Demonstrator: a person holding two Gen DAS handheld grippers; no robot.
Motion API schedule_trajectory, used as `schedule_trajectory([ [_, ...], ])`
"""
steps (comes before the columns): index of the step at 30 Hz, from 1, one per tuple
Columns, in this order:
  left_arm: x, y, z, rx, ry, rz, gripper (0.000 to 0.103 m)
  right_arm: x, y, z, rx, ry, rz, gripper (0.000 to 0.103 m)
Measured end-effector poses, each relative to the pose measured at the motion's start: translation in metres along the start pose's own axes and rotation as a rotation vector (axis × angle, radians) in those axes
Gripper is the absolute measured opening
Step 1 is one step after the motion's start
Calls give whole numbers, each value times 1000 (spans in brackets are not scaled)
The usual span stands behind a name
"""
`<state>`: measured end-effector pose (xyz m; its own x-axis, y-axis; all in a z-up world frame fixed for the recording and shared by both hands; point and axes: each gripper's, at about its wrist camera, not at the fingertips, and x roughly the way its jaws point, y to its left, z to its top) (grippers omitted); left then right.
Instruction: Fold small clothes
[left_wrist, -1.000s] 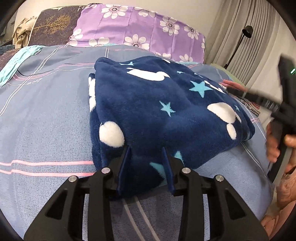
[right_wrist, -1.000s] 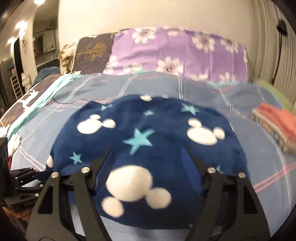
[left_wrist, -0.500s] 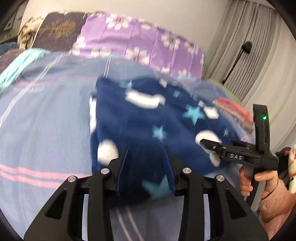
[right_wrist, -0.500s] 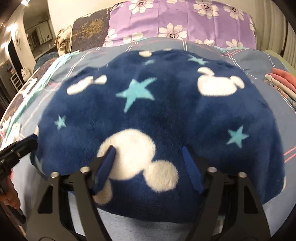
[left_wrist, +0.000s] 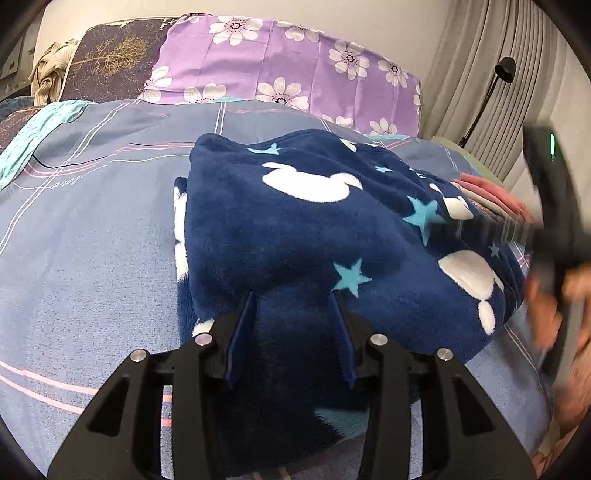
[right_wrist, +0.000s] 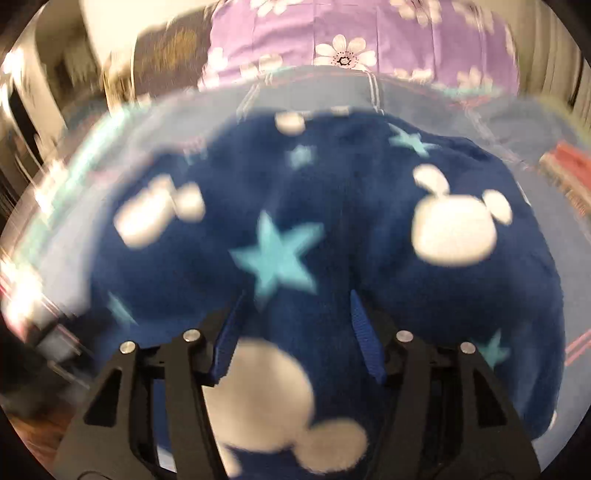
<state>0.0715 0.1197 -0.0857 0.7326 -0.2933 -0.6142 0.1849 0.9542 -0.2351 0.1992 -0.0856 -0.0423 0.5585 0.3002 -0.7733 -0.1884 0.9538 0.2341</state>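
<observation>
A folded navy fleece garment (left_wrist: 303, 229) with white mouse heads and teal stars lies on the blue striped bedsheet (left_wrist: 85, 236). My left gripper (left_wrist: 291, 306) is open, its fingers resting over the garment's near edge. My right gripper (right_wrist: 295, 306) is open over the garment (right_wrist: 332, 229) from the other side; that view is blurred. The right gripper also shows blurred in the left wrist view (left_wrist: 546, 221), at the garment's right edge, held by a hand.
A purple flowered pillow (left_wrist: 280, 70) and a dark pillow (left_wrist: 110, 59) stand at the bed's head. Folded pink clothes (left_wrist: 491, 195) lie to the right behind the garment. Curtains (left_wrist: 517, 74) and a black lamp (left_wrist: 502, 70) stand at the right.
The right gripper has swung across the garment's right side and pulled back a little. The left gripper dipped back down onto the garment's near edge. The garment stays folded in place.
</observation>
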Motion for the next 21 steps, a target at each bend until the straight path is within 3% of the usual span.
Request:
schedule_trajectory([
  [2, 0, -1, -1, 9, -7, 6, 43, -4, 7, 34, -28, -90, -33, 60],
  [4, 1, -3, 1, 10, -9, 7, 43, 18, 12, 50, -63, -87, -70, 65],
  [6, 1, -2, 0, 6, -11, -1, 44, 90, -5, 49, -21, 92, -153, 67],
  [7, 1, 0, -1, 3, -13, -10, 45, 109, -13, 45, 6, 135, -140, 70],
  [8, 1, 0, -1, 2, -14, -18, 46, 111, -15, 45, 1, 109, -133, 72],
  [12, 2, 2, 0, -7, -11, -30, 47, 95, -1, 50, -62, 106, -191, 69],
  [17, 1, 3, 0, -10, -15, -34, 47, 58, -1, 50, 3, 0, -131, 70],
  [21, 0, 1, 1, -2, -16, -33, 51, 30, 28, 20, -175, -24, -48, 70],
])
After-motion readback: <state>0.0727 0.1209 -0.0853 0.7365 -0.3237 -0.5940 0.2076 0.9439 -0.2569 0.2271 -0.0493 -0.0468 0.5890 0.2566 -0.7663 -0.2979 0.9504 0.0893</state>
